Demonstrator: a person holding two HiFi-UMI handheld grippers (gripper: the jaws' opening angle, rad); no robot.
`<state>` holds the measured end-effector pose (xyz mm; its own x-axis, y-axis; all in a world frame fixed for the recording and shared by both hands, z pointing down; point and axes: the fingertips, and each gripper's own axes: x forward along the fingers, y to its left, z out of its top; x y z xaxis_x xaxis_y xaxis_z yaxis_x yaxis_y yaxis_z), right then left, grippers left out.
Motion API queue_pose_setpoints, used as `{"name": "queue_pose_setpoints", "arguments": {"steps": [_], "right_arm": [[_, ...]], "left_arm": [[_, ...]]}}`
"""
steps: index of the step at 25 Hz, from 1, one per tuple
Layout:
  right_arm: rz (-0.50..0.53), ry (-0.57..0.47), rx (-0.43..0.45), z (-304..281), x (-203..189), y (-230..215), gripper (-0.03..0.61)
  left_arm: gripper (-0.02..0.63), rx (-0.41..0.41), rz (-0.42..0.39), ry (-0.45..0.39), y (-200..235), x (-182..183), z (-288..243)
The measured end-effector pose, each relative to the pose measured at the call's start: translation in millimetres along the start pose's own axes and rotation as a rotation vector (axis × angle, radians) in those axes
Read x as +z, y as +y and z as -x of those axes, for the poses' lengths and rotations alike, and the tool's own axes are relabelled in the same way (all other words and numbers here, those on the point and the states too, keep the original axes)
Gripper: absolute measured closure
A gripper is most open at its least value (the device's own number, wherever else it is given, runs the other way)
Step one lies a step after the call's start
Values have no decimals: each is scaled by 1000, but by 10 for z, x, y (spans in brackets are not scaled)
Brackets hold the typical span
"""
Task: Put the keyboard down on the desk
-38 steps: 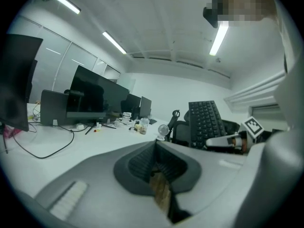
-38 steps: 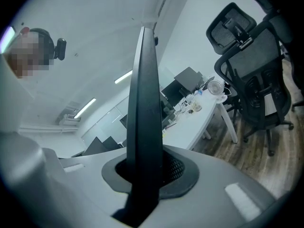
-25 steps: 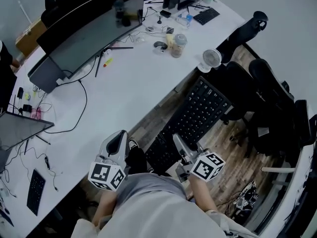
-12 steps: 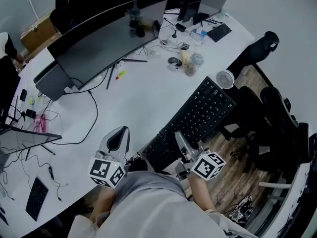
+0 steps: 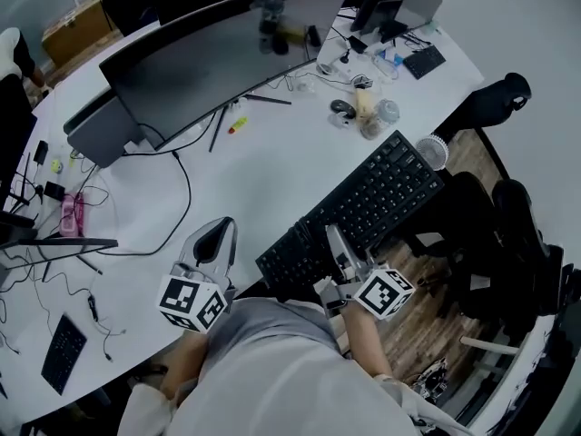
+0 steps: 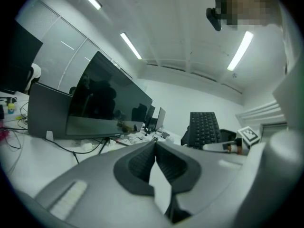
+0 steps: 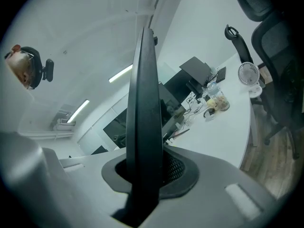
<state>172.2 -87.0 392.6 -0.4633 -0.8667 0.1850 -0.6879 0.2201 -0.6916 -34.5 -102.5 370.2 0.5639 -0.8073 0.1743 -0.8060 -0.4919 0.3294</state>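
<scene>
The right gripper is clamping the near end of the long black computer keyboard, which is stretching straight away from its fingers above the curved white desk's edge, while the left gripper, pinched together and empty, is hovering just beside.

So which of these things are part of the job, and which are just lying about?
Part of the job: black keyboard, gripped by the right claw; white desk; left claw, shut and empty.
Lying about: curved monitor, small fan, yellow marker, office chair.
</scene>
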Motion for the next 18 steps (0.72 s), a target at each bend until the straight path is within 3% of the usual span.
{"name": "queue_pose_setpoints", "arguments": {"steps": [18], "right_arm": [[-186,61,9,-674,-132,-192,495]], "left_arm": [[614,59,63,-8,459,-1,-6]]}}
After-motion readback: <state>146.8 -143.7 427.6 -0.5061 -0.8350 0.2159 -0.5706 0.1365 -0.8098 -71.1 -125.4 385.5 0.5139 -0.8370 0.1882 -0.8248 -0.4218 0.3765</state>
